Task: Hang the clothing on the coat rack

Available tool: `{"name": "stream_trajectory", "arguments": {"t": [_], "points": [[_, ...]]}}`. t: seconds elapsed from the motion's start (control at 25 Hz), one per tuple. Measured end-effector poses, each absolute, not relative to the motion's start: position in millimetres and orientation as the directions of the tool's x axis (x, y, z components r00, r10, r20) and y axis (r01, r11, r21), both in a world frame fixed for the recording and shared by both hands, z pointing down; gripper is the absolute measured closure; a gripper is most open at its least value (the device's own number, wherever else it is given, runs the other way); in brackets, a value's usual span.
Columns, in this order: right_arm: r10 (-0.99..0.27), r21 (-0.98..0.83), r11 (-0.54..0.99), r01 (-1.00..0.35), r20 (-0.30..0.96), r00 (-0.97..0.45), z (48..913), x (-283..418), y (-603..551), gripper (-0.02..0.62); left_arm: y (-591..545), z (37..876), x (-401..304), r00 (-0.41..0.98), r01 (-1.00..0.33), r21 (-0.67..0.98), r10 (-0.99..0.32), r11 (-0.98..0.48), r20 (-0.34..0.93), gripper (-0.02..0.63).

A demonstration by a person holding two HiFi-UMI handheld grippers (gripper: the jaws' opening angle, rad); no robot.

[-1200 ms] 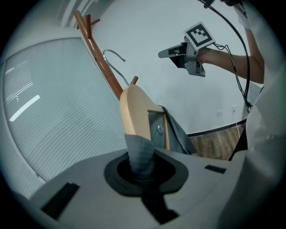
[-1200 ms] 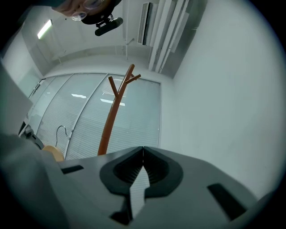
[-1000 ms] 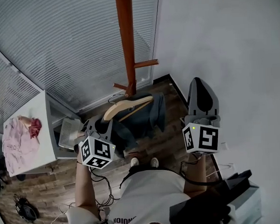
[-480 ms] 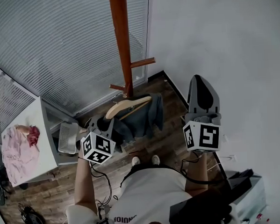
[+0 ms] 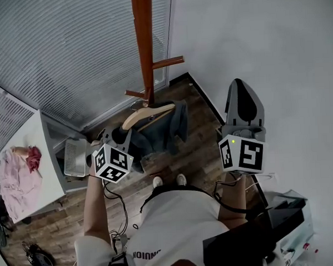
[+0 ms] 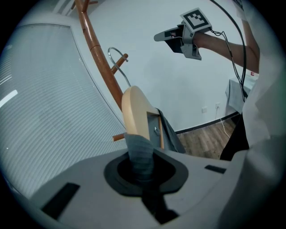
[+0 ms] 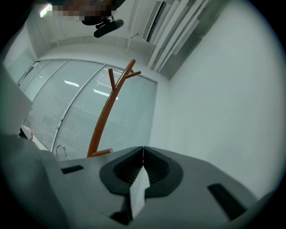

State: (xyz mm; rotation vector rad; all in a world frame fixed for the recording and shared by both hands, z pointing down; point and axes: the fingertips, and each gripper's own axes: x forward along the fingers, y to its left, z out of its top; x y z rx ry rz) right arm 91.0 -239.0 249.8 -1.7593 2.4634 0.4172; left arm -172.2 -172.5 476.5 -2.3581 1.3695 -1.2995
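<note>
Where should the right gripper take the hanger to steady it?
Probably the bare wooden arm at the far end of the hanger, coming in from the right. The left gripper pinches the cloth-covered near end and the garment drapes below, so only the top wood is free. It is flat: open the shut right gripper and close across its faces.

coat rack (image 5: pixel 144 42) top cut off, hanger (image 5: pixel 145 115) end under garment (image 5: pixel 176 126)

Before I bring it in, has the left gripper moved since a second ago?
Yes. In the head view the left gripper, shut on the grey garment, has shifted up-frame, nearer the coat rack's lower peg.
</note>
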Motion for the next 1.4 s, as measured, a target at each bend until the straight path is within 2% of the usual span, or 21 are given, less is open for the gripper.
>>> {"name": "stream_trajectory", "arguments": {"t": [1.4], "points": [[-0.936, 0.217, 0.248, -0.944, -0.196, -0.291, 253, 91, -245, 0.574, -189, 524, -170, 0.312, -0.63, -0.383, -0.671, -0.676, 0.672, 0.574]]}}
